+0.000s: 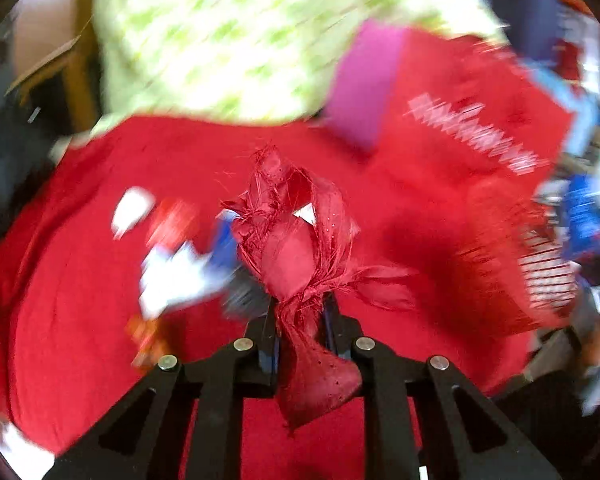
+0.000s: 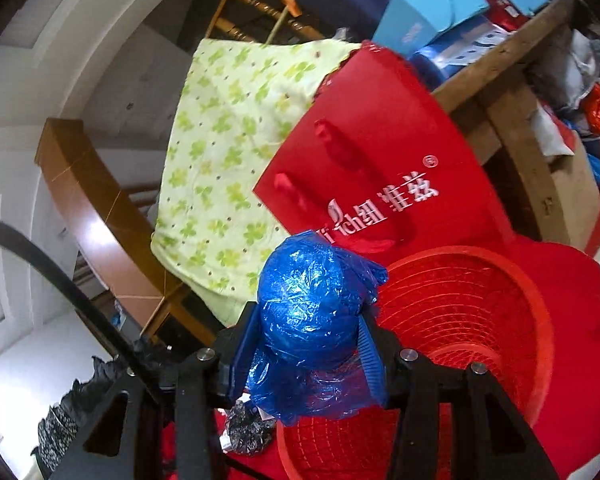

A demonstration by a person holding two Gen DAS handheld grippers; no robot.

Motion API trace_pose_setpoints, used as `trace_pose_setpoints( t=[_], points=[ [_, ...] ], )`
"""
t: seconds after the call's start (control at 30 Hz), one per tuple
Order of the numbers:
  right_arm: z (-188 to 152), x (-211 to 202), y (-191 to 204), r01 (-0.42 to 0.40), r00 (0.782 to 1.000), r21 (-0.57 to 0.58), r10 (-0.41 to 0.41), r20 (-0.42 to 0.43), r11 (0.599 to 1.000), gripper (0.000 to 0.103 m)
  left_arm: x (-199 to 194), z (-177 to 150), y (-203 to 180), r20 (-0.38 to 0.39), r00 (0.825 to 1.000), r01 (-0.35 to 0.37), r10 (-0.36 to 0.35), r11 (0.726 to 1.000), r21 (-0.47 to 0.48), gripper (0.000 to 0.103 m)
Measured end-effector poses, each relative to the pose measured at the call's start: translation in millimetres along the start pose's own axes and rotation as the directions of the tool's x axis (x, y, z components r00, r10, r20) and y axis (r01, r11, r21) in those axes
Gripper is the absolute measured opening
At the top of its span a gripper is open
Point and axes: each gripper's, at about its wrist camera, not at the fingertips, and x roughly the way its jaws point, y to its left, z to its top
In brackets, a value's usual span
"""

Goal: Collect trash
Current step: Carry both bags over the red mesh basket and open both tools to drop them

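Observation:
My left gripper (image 1: 299, 312) is shut on a crumpled scrap of dark red frayed fabric (image 1: 296, 248), held above a red cloth surface (image 1: 80, 280); the view is blurred. More litter lies on the cloth to the left: a white and blue wrapper (image 1: 180, 276) and a white scrap (image 1: 132, 208). My right gripper (image 2: 306, 344) is shut on a balled-up blue plastic bag (image 2: 312, 304), held beside the rim of a red mesh basket (image 2: 460, 320).
A red paper bag with white lettering (image 2: 380, 168) leans behind the basket, also in the left wrist view (image 1: 460, 120). A green clover-print cloth (image 2: 228, 160) hangs over a wooden frame (image 2: 100, 216). Blue boxes (image 2: 428, 16) sit on a wooden shelf. A black bag (image 2: 60, 420) is lower left.

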Motion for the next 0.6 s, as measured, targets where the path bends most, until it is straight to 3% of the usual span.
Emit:
trace_pose_setpoints(
  t=[0.1, 0.27, 0.4, 0.5, 0.57, 0.6],
  points=[
    [4.1, -8.6, -2.4, 0.011, 1.000, 0.010, -0.011, 0.029, 1.000, 0.052, -16.2, 28.8, -60.9, 0.057, 0.991, 0.115, -0.122, 0.987, 0.113, 0.019],
    [8.3, -14.1, -15.0, 0.049, 0.998, 0.044, -0.051, 0.035, 0.998, 0.053, -6.3, 60.5, -139.1, 0.057, 0.965, 0.236, -0.257, 0.941, 0.242, 0.020],
    [13.0, -17.7, -30.3, 0.081, 0.996, 0.080, -0.084, 0.035, 0.994, 0.055, 26.1, 67.3, -179.4, -0.004, 0.956, 0.283, -0.294, 0.917, 0.280, 0.027],
    [15.6, -18.7, -43.3, 0.098, 0.995, 0.113, -0.101, 0.024, 0.989, 0.060, 47.4, 61.4, -203.0, -0.050, 0.962, 0.270, -0.268, 0.913, 0.307, 0.039],
    [16.9, -21.2, -50.8, 0.096, 0.995, 0.144, -0.100, 0.025, 0.985, 0.073, 54.4, 56.4, -204.6, -0.063, 0.966, 0.258, -0.251, 0.918, 0.300, 0.042],
    [17.7, -22.9, -53.0, 0.087, 0.995, 0.155, -0.093, 0.031, 0.984, 0.074, 53.7, 55.3, -200.8, -0.072, 0.965, 0.264, -0.254, 0.921, 0.286, 0.042]
  ],
)
